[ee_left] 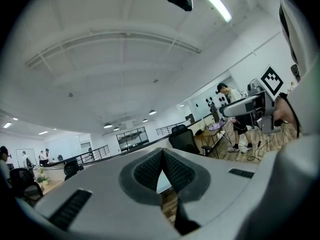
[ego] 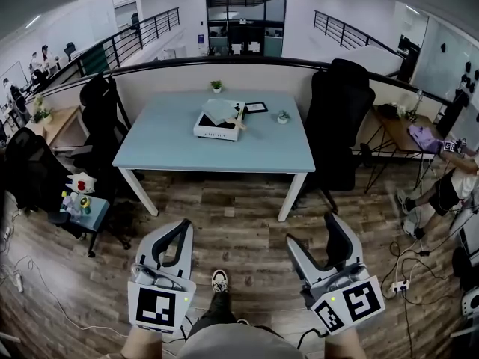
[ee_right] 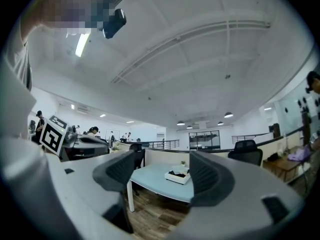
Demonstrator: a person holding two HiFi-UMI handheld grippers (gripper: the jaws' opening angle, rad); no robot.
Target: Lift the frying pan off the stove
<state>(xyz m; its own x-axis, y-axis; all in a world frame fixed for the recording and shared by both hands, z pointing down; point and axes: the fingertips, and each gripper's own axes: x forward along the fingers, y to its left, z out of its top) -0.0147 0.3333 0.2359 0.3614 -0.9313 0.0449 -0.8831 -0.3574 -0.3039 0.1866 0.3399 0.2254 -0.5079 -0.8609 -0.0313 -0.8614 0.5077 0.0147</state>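
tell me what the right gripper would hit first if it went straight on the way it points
Probably the light blue table, with the white box on it just beyond. Nothing stands nearer, though depth is unclear.

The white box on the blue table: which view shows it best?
The head view: the white box lies whole and unblocked on the table, seen from above. The right gripper view shows it small and far away. The left gripper view does not show it.
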